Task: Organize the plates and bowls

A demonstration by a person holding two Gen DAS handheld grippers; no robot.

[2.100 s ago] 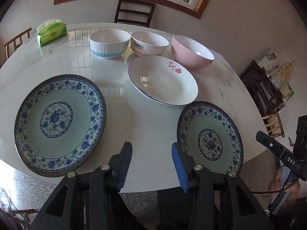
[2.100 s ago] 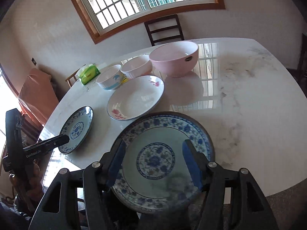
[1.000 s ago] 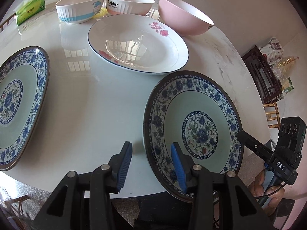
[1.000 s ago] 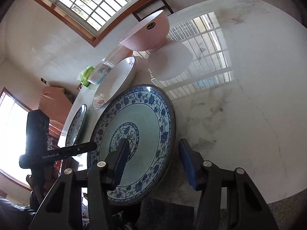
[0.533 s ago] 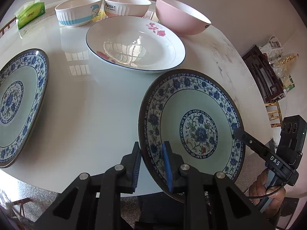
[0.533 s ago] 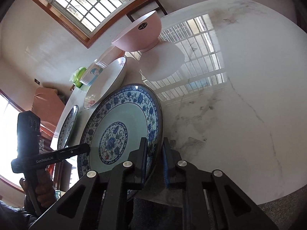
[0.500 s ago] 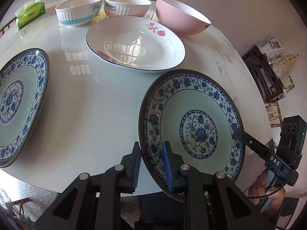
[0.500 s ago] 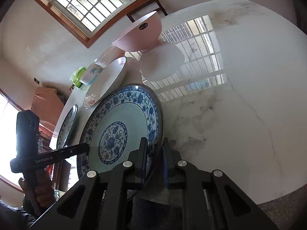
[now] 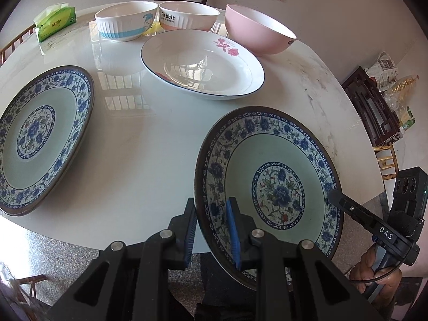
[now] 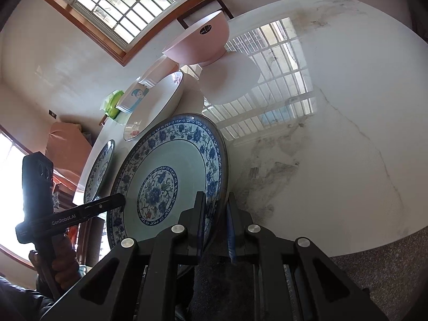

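- The blue-patterned plate (image 9: 278, 176) lies at the near edge of the desk (image 9: 149, 144), part of it overhanging.
- Its rim is clamped from both sides: by the left tool (image 9: 211, 230) and by the right tool (image 10: 215, 226).
- A level, even lift by both is judged best, so that neither pad slips on the glaze.
- The matching plate (image 9: 37, 139) sits well apart to the left, a likely stacking spot.
- The white plate (image 9: 203, 64) and pink bowl (image 9: 256, 33) beyond should be cleared.
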